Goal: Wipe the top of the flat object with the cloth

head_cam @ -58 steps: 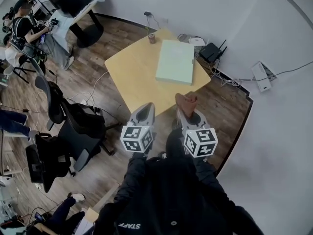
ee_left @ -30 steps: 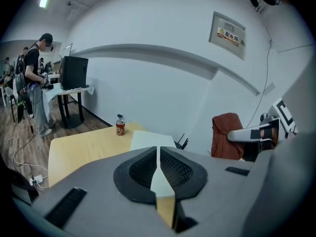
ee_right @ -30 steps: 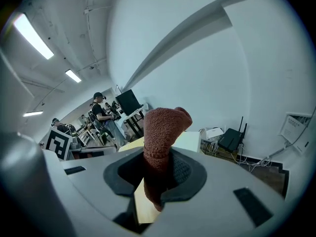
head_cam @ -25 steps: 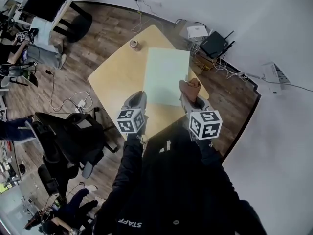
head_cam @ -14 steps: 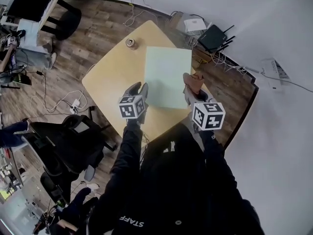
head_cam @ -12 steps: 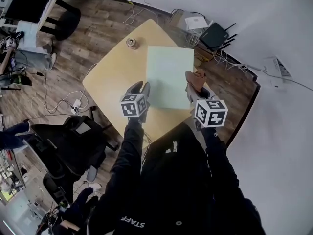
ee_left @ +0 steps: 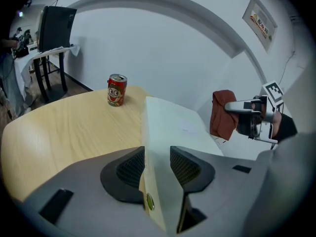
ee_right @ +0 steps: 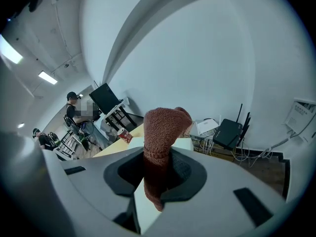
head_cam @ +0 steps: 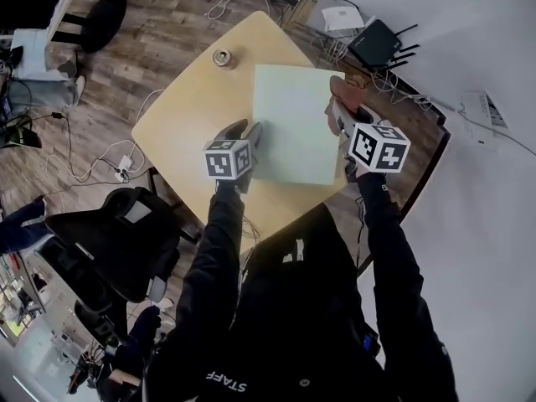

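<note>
A pale green flat board (head_cam: 293, 115) lies on the light wooden table (head_cam: 193, 115). My left gripper (head_cam: 244, 130) is at the board's near left edge. Its jaws have just been opening and now stand open astride that edge (ee_left: 170, 127), with the pads apart from it. My right gripper (head_cam: 339, 117) hovers at the board's right side, shut on a reddish-brown knitted cloth (head_cam: 347, 92). The cloth (ee_right: 163, 127) sticks up between the jaws and hangs below them. From the left gripper view the right gripper (ee_left: 247, 117) and its cloth (ee_left: 223, 113) show beyond the board.
A red soda can (head_cam: 222, 57) stands on the table's far left part. A black router (head_cam: 381, 44) and cables lie on the floor by the wall. A black office chair (head_cam: 117, 233) stands left of the table. A person (ee_right: 74, 107) sits at a far desk.
Both grippers came forward and down to the table. The left jaws went from shut to open at the board's left edge. The right gripper carried the cloth to the board's right side.
</note>
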Tool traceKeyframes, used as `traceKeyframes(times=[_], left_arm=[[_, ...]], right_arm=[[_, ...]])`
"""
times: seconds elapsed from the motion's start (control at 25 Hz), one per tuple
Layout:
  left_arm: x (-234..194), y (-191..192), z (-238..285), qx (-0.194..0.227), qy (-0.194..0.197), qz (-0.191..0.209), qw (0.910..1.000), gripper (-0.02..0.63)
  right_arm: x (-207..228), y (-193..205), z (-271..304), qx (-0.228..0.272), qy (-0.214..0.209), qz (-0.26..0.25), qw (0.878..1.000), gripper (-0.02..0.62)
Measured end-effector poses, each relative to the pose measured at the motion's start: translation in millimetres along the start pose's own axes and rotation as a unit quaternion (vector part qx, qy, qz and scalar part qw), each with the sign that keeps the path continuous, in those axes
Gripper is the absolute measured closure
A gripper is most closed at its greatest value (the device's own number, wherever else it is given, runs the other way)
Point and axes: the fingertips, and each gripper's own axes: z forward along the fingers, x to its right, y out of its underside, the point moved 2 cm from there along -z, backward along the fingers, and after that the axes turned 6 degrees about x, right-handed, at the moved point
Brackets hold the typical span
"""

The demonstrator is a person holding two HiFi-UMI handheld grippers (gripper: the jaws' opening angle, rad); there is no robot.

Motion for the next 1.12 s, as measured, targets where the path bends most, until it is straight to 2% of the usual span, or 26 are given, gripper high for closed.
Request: traceKeyframes(times=[0.12,0.28,0.4,0.52,0.64,1.12], left_arm=[[-1.0,7.4,4.9,-0.013,0.014,-0.004,0.9998,0.445],[-3.4,10.9,8.0,-0.017,0.029,-0.033,0.9989,0.446],[-2.6,10.6,10.1,-0.025,0.029,-0.045,0.9983,0.451],[-0.6,9.4,13.2,-0.040,0.024,-0.037,0.9982,0.454],[-1.2,11.2,13.7,-0.046,0.024,-0.035,0.9980,0.453],[-2.1,11.8,12.1,-0.048,0.003,-0.041,0.9980,0.454]], right_arm=[[6.5,-1.9,16.8,0.003,-0.001,0.007,1.000,0.491],[20.8,-2.3,47.4,0.005,-0.004,0.017,1.000,0.491],[40.0,-0.4,66.0,-0.003,0.013,0.023,1.000,0.491],[56.1,8.0,74.8,-0.020,0.035,0.031,0.999,0.492],[58.7,14.5,71.4,-0.020,0.042,0.037,0.998,0.492],[44.7,67.3,31.3,-0.048,0.016,0.065,0.997,0.491]])
